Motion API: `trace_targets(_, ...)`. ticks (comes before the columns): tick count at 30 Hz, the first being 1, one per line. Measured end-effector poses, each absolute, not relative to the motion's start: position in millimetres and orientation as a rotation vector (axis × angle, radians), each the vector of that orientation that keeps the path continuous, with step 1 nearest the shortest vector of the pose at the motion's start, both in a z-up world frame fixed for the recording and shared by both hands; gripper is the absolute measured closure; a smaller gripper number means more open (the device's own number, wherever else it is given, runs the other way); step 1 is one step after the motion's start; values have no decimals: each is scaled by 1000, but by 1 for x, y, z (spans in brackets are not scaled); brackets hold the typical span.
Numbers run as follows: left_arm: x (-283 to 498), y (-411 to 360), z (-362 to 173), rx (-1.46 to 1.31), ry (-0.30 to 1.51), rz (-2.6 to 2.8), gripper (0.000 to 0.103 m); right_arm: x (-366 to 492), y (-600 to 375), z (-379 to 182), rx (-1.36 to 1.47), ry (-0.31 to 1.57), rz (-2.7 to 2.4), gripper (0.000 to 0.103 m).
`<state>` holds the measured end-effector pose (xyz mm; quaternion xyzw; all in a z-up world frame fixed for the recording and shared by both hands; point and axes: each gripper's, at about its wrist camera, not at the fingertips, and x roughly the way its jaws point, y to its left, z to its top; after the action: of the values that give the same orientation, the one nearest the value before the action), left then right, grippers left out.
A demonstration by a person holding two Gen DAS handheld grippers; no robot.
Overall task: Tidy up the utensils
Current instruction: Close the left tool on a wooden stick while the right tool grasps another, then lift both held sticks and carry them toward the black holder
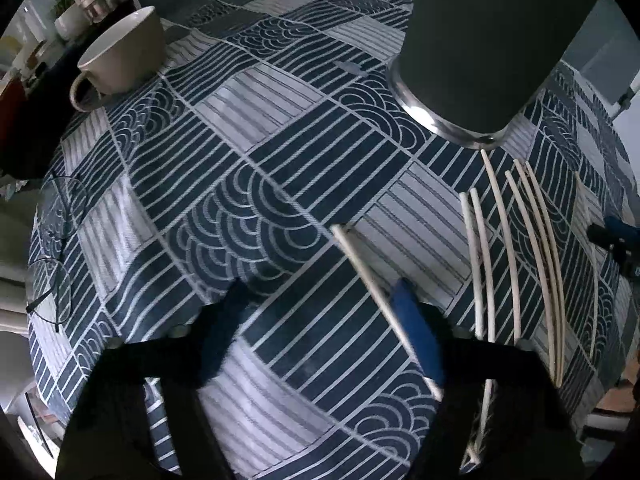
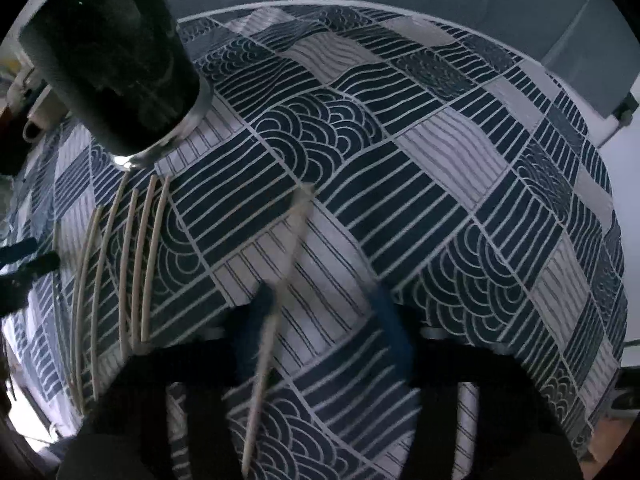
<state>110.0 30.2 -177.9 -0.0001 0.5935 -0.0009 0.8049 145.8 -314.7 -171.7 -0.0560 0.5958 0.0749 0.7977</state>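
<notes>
In the left wrist view my left gripper points down at the patterned cloth, jaws wide apart. One pale chopstick lies slanted along the inner side of its blue right finger, and the left finger stands well clear of it. In the right wrist view my right gripper is also apart over the cloth. A blurred chopstick runs close beside its left finger, with a wide gap to the right pad. Several more chopsticks lie side by side below a dark cylindrical holder.
A beige mug stands at the far left of the table. A pair of thin-framed glasses lies near the left edge. The blue-and-white tablecloth covers the table. Shelves with jars show beyond the mug.
</notes>
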Motion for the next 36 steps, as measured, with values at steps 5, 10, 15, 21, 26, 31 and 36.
trace_targets(5, 103, 55, -174, -40, 1255, 16, 90, 140, -325, -169, -126, 1289, 155, 97)
trace_targets(10, 98, 65, -171, -78, 1272, 24, 98, 144, -338, -167, -114, 1329, 132, 99)
trace_targets(15, 97, 71, -170, -101, 1296, 38, 98, 142, -362, -166, -56, 1350, 93, 99)
trace_targets(21, 93, 84, -153, -134, 1285, 72, 99, 139, -380, -153, -9, 1333, 67, 99)
trace_targets(26, 107, 98, -130, -136, 1236, 85, 99, 147, -383, -128, -3, 1269, 79, 99)
trace_targets(31, 122, 94, -103, -88, 1176, 96, 98, 161, -377, -101, -2, 1199, 103, 99)
trace_targets(36, 141, 82, -77, -54, 1116, 90, 98, 178, -367, -74, 10, 1133, 135, 99)
